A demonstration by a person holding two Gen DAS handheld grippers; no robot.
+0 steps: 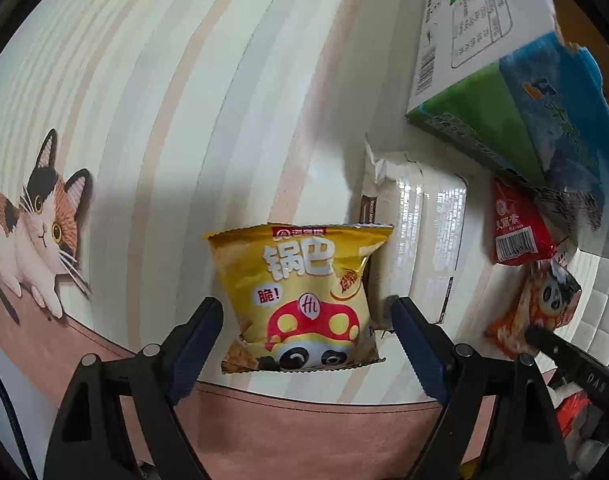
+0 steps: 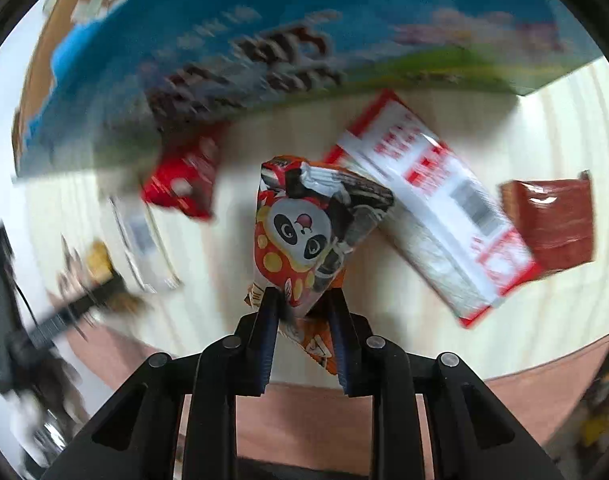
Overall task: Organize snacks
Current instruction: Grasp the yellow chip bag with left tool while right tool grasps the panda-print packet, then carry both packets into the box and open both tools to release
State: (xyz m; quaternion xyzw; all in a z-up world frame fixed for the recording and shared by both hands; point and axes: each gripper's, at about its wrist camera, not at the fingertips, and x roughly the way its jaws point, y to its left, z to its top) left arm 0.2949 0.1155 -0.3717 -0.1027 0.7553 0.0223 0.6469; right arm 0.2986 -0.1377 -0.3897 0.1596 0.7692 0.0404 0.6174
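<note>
Right gripper [image 2: 302, 304] was clamped on the lower end of an orange-red crinkly foil panda snack pouch [image 2: 304, 232], lying on the striped cream table mat [image 2: 544, 152], probably to carry it to the big blue-green cardboard box [image 2: 232, 40]. Left gripper [image 1: 304, 316] hung with fingers wide apart either side of a glossy yellow puffed snack bag [image 1: 300, 292] lying flat, not pinching it; likely lined up for a grab.
</note>
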